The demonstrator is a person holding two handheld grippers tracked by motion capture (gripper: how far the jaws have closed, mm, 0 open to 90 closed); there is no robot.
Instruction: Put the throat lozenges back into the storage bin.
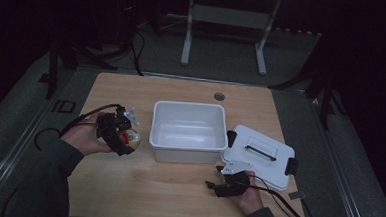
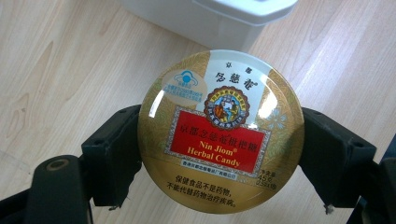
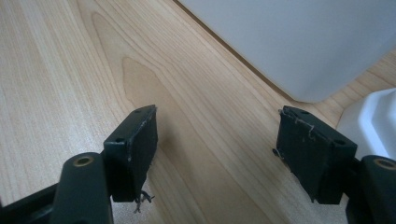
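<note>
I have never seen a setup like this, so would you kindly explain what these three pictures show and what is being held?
A person sits at a wooden table with a hand-held gripper in each hand; no robot arm is involved. The high view looks down from above. The other two pictures come from cameras riding on the grippers, looking along their black jaws. On the table stand an open white bin and, to its right, its lid with a black handle. The left gripper clamps a round tin of Nin Jiom Herbal Candy between its jaws, just left of the bin. The right gripper is open with nothing in it, resting low over the table near the lid.
</note>
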